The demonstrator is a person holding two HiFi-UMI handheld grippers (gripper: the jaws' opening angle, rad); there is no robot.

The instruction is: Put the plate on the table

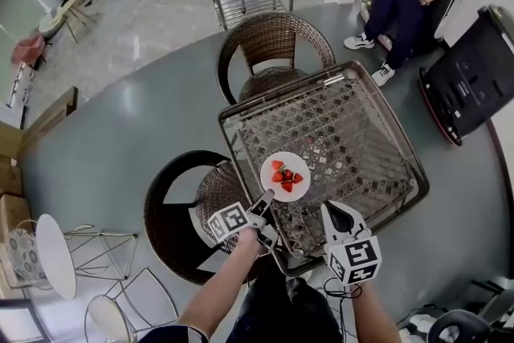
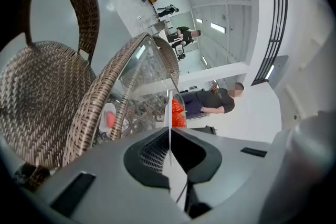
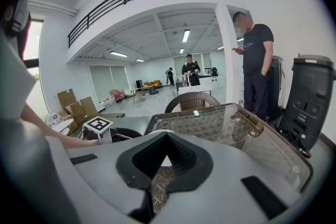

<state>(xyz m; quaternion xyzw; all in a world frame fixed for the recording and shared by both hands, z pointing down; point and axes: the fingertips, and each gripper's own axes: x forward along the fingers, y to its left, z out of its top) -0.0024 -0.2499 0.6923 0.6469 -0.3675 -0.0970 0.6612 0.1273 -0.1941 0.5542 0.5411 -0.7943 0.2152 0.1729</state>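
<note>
My left gripper [image 1: 266,197] has its fingers clamped on the rim of the plate [image 1: 299,163], on the worktop's [image 1: 385,116] near-left side. The plate lies flat on the glass worktop and carries cut strawberries [image 1: 287,176]. My right gripper [image 1: 326,207] hangs at the worktop's near edge, fingers closed on nothing.

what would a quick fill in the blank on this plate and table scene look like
1. The plate carries cut red ___.
2. The ___ hand-held gripper is shut on the plate's rim.
3. The table has a clear ___ top over its wicker weave.
Missing words: strawberries; left; glass.
</note>
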